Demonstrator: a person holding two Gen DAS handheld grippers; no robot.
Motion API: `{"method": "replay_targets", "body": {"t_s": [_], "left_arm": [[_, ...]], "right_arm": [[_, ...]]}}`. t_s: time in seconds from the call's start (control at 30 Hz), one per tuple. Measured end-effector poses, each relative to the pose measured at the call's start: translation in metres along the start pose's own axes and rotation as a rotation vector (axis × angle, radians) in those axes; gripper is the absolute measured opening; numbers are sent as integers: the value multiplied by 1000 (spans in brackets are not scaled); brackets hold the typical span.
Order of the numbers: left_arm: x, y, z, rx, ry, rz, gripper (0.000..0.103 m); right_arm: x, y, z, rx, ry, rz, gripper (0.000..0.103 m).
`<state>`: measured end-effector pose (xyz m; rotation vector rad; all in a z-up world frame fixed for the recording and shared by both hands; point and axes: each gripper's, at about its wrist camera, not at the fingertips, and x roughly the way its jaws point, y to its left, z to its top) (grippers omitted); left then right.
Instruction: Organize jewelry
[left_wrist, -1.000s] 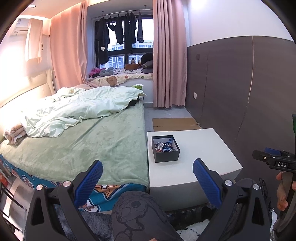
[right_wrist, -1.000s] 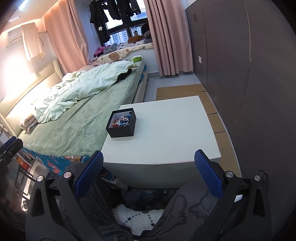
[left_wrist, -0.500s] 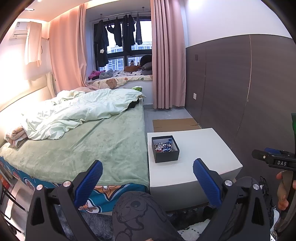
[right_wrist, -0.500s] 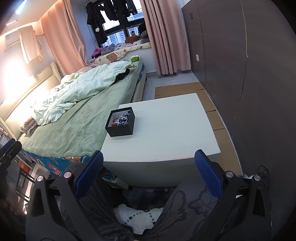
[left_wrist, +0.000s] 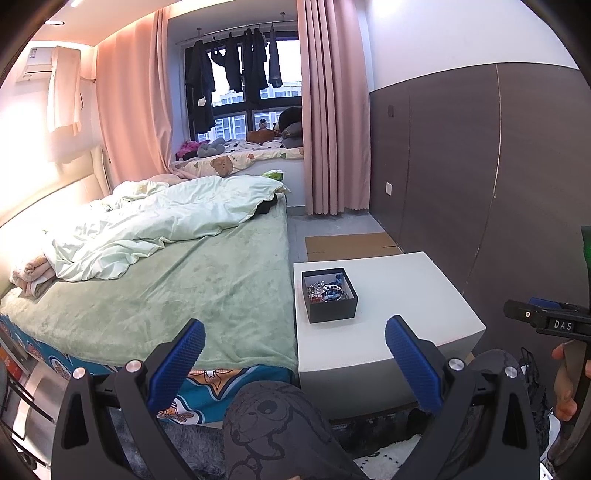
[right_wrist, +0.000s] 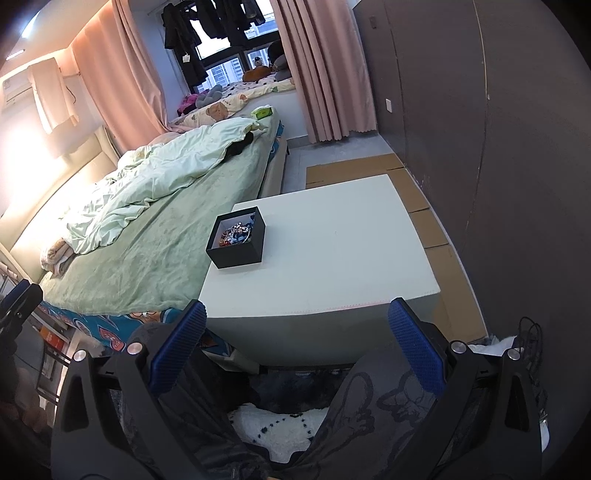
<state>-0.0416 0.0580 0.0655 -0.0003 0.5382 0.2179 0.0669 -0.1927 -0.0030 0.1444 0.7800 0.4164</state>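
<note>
A small black open box holds a tangle of colourful jewelry. It stands near the left edge of a white square table. In the right wrist view the box and its jewelry sit on the table's left side. My left gripper is open and empty, held back from the table above my knee. My right gripper is open and empty, in front of the table's near edge.
A bed with a green cover and a rumpled quilt lies left of the table. A dark panelled wall runs on the right. Flattened cardboard lies on the floor beside and behind the table. My knees are below the grippers.
Both grippers have shifted slightly; the views tilted a little and the table sits a bit nearer in the right view. Both grippers stay open. The box has not moved.
</note>
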Motion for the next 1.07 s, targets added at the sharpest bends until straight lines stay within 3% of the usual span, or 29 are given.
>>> {"method": "replay_targets", "body": {"t_s": [1.07], "left_arm": [[-6,-3,1,-20,-43,-7,95]], "right_arm": [[-1,1,-1,-38,-5,-39,98]]}}
